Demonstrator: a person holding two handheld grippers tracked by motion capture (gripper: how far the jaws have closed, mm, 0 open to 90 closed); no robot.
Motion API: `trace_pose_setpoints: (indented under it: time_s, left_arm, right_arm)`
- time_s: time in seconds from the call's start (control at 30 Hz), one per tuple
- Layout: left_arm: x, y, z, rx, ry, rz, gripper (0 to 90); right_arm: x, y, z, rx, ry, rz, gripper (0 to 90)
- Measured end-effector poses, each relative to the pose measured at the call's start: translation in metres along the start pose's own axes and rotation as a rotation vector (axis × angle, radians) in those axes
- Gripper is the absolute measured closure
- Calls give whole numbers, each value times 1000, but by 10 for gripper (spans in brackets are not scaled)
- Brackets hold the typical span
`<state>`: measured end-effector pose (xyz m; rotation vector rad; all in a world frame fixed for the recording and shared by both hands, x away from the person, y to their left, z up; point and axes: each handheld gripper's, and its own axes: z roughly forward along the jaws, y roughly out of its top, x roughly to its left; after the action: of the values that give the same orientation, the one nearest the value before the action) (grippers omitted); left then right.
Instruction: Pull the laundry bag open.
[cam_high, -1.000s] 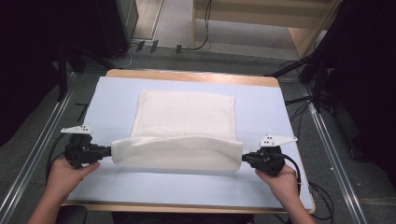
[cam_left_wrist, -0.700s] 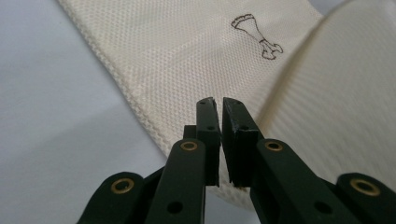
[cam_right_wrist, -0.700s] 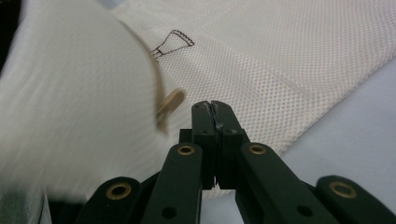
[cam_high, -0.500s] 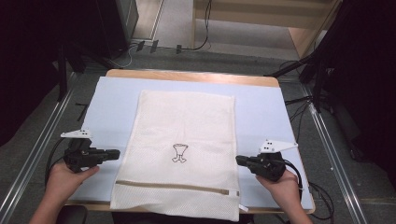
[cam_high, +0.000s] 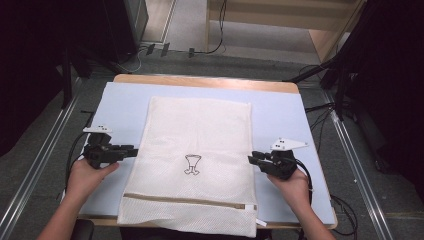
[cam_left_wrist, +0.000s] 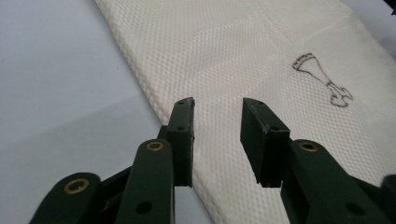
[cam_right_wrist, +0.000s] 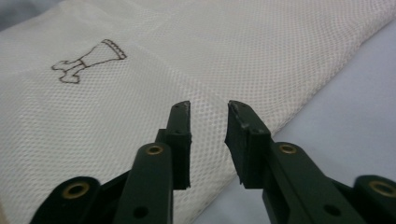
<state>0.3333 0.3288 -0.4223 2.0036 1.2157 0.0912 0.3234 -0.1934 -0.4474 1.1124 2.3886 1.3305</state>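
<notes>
— Grey floor all round, cables trailing across it, and that wooden table is sitting in the middle under a pale blue mat. What's lying on it?

— One white mesh laundry bag, spread flat and running lengthwise away from the person. Its zipper is crossing the near end, and that end is hanging a little over the table's front edge. A small dark emblem is showing about mid-bag.

— And the hands?

— The left hand is holding the left gripper just at the bag's left edge, pointing inward. Through the left gripper view its jaws are standing apart with nothing between them, hovering over the mesh right beside the edge where it's meeting the mat.

— Same on the other side?

— Much the same. The right hand is keeping the right gripper at the bag's right edge, pointing toward the emblem. Its jaws are parted too, a narrower gap, gripping nothing, with the mesh weave showing between them.

— Are they touching the cloth?

— I'm not able to tell; they're looking very close above it, no more than that.
</notes>
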Motion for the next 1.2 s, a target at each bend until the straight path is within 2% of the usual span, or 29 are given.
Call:
trace_pose_setpoints:
  time_s: [0.13,0.27,0.37,0.4,0.43,0.47,0.5,0.63,0.7,0.77,0.83,0.87,1.0,1.13,1.2]
  left_arm:
    - [6,2,11,13,17,-22,544]
    - [12,-4,18,24,31,-43,524]
    - [13,-6,27,73,55,-26,503]
    - [12,-7,28,62,60,-18,504]
    - [12,-7,29,59,49,-28,525]
    - [12,-7,30,54,40,-41,528]
    - [11,-7,32,66,22,-58,599]
    - [5,-6,37,73,39,-53,704]
    - [6,-5,39,88,19,-72,791]
    - [4,-2,40,112,16,-73,864]
    - [3,1,41,130,19,-71,887]
    - [4,3,40,131,18,-74,892]
    - [12,13,40,88,3,-85,893]
    - [17,27,46,62,27,-67,892]
    - [21,35,50,61,44,-60,892]
  right_arm:
    - [-4,-2,8,21,-35,24,609]
    - [-7,-6,15,26,-65,44,540]
    - [-8,-9,22,66,-74,58,523]
    - [-8,-10,25,82,-80,56,523]
    - [-8,-11,28,100,-84,61,524]
    - [-9,-12,31,114,-83,57,534]
    - [-8,-12,34,117,-89,54,556]
    - [-6,-11,37,106,-124,29,693]
    - [-7,-10,38,109,-95,37,810]
    - [-5,-8,41,114,-95,43,866]
    - [-4,-6,42,124,-103,33,881]
    - [-5,-4,42,127,-101,45,885]
    - [-17,4,43,104,-103,90,886]
    - [-34,15,50,97,-104,130,886]
    - [-40,22,54,88,-110,126,886]
